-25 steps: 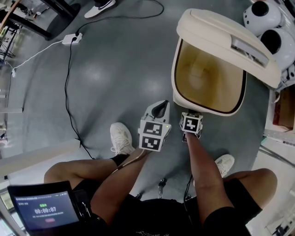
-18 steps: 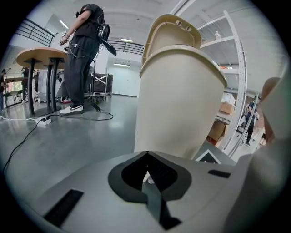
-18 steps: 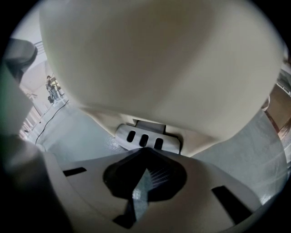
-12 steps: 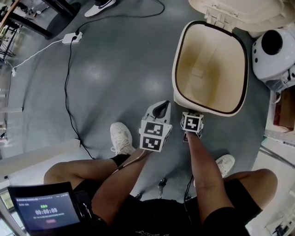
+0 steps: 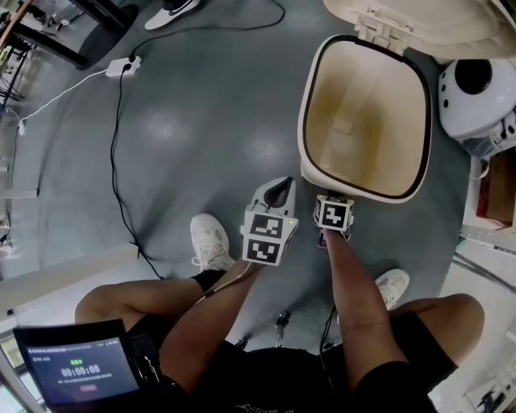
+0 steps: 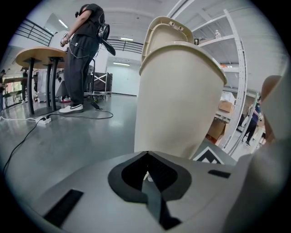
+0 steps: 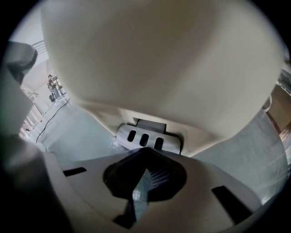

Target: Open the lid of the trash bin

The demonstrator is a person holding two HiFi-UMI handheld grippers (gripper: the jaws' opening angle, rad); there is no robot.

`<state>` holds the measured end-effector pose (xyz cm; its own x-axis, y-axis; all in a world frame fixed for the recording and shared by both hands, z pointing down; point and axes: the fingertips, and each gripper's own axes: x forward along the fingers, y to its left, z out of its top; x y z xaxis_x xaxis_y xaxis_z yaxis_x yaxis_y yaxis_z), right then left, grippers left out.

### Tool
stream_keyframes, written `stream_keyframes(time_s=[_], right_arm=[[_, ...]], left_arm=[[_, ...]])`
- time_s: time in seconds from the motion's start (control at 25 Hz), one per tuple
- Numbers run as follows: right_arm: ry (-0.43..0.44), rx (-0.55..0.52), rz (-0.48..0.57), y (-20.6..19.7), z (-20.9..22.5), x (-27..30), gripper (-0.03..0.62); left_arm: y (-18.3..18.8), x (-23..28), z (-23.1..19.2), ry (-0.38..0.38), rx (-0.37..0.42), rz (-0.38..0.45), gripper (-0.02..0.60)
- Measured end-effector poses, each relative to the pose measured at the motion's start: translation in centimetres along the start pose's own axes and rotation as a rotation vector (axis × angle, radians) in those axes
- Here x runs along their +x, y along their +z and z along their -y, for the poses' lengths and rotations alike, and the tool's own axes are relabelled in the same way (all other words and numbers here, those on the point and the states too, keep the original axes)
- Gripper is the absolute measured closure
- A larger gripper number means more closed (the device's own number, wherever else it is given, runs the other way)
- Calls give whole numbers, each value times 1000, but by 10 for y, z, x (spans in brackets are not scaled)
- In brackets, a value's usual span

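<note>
The cream trash bin (image 5: 305, 121) stands on the grey floor with its mouth open and nothing inside. Its lid (image 5: 419, 20) is swung back past the far rim. My right gripper (image 5: 332, 211) sits at the bin's near base, jaws shut, tips down on the grey slotted foot pedal (image 7: 145, 139). In the right gripper view the bin's body (image 7: 163, 54) fills the view above the right gripper (image 7: 144, 151). My left gripper (image 5: 278, 190) hovers just left of the bin's front, shut on nothing. The left gripper view has the left gripper (image 6: 146, 155) low in front of the bin wall (image 6: 177, 100).
A black cable (image 5: 119, 161) and a white power strip (image 5: 123, 66) lie on the floor at left. Two white round machines (image 5: 476, 85) stand right of the bin. My shoes (image 5: 208, 240) and knees are near. A person (image 6: 84, 50) stands by a table (image 6: 38, 57); shelving (image 6: 236, 68) is behind.
The lid has swung from half-raised over the bin's far side to fully back, baring the whole mouth. Both grippers have stayed where they were.
</note>
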<state>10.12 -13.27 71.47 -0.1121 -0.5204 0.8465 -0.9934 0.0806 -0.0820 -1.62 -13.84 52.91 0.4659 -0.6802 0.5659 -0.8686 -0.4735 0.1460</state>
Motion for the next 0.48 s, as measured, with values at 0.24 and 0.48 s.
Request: stream_keyframes(time_s=[0.24, 0.48], right_arm=[[11, -3, 7, 1, 0, 2, 589], [14, 3, 5, -1, -1, 2, 589]], left_arm=[[0, 1, -2, 5, -4, -5, 581], [1, 1, 0, 2, -4, -3, 581]])
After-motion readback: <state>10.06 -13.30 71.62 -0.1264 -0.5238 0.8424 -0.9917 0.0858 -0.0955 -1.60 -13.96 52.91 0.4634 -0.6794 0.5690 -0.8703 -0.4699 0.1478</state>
